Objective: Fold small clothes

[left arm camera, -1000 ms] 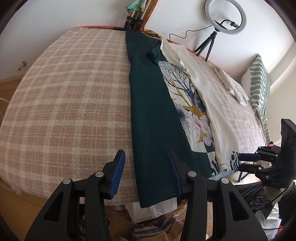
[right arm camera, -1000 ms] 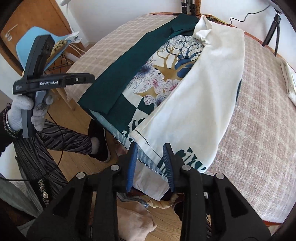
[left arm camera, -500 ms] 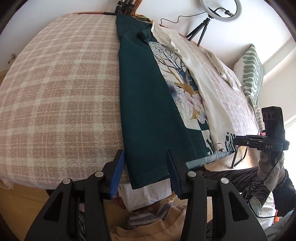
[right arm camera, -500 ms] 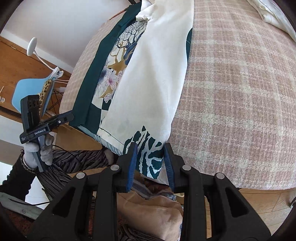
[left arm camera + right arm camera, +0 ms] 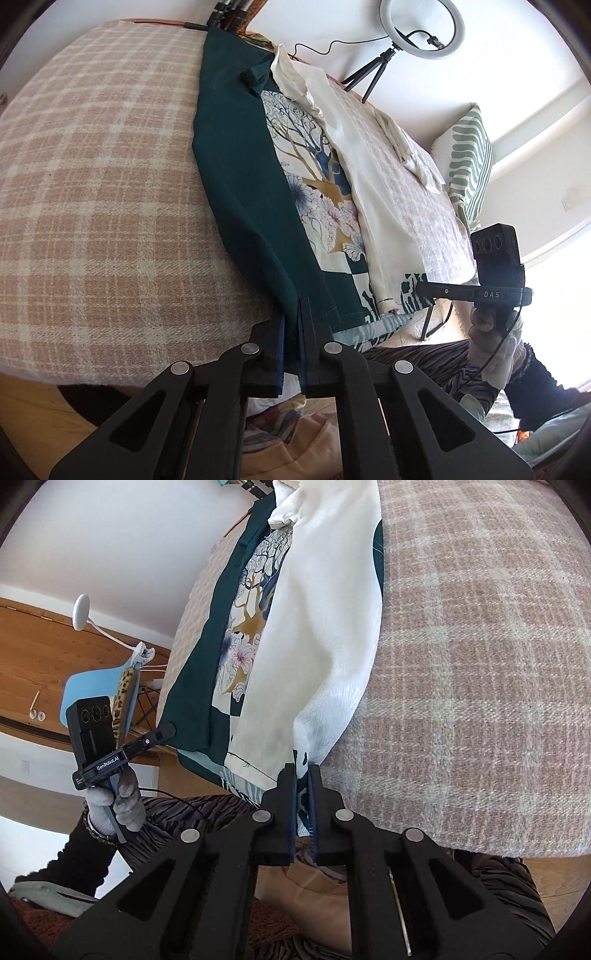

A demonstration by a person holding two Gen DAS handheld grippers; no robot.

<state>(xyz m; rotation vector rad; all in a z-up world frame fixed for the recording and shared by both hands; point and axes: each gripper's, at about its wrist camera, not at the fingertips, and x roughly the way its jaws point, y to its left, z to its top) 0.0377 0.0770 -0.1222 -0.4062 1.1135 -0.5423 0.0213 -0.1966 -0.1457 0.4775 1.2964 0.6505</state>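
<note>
Slipping is being risked at both corners of the long printed garment, dark green and cream with a tree-and-flower panel (image 5: 317,192), which is lying lengthwise on the pink-and-cream checked bed cover (image 5: 96,192) with its near hem hanging over the edge. Only a narrow strip of hem is being held at each side, so the thin fabric is likely to be pulled free if the hands are raised unevenly or too fast. The folded-in cream side (image 5: 325,627) could also be dragged open, since it is lying loose ahead of the pads.

The left gripper (image 5: 291,328) is being pointed steeply downward, its jaws having just been closing and now clamped on the dark green corner directly between them. The right gripper (image 5: 303,786) is being held at a similar downward tilt, its jaws having just been closing too, and now pressed together on the cream and patterned corner.
</note>
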